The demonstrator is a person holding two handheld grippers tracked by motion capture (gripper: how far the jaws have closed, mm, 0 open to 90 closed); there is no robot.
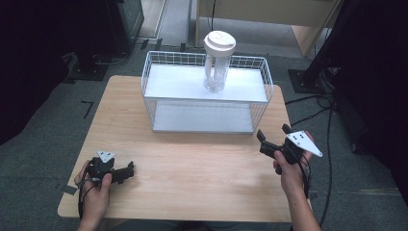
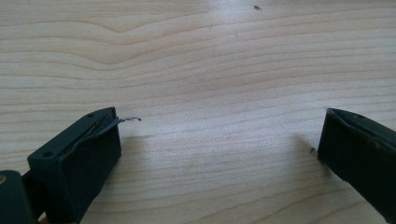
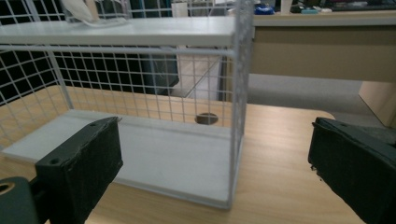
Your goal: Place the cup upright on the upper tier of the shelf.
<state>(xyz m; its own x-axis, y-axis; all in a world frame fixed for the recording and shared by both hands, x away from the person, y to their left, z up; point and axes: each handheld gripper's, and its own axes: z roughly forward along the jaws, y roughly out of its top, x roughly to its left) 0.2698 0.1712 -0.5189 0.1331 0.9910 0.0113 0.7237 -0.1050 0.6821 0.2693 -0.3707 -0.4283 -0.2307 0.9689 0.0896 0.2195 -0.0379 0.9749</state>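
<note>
Lots of bare wood table (image 1: 192, 178) in front of me; the whole near half is free between my two hands. My left gripper (image 1: 126, 172) sits low near the near-left corner, close to the table's left edge. In the left gripper view its jaws stand wide apart over plain wood grain, nothing between them; a thin stray wire curls off the tip of one pad (image 2: 100, 128).

My right gripper (image 1: 273, 135) hovers near the right edge, just beside the rack's near right corner, jaws spread wide and empty, grey plate on top. In the right gripper view the gap between the jaws frames the rack's corner post and lower shelf.

The white wire rack (image 1: 208, 91) stands at the far middle of the table, two flat white shelves, mesh walls at back and sides, front open. The back rim runs close to the table's far edge.

On the top shelf, toward the back, a clear plastic cup (image 1: 217, 62) with a white lid stands upright; something white is inside, can't tell what.

Right gripper view cuts the cup (image 3: 88, 11) off at the top edge, only its base visible. A dark round spot (image 3: 206, 118) shows on the table behind the mesh, can't make it out.
</note>
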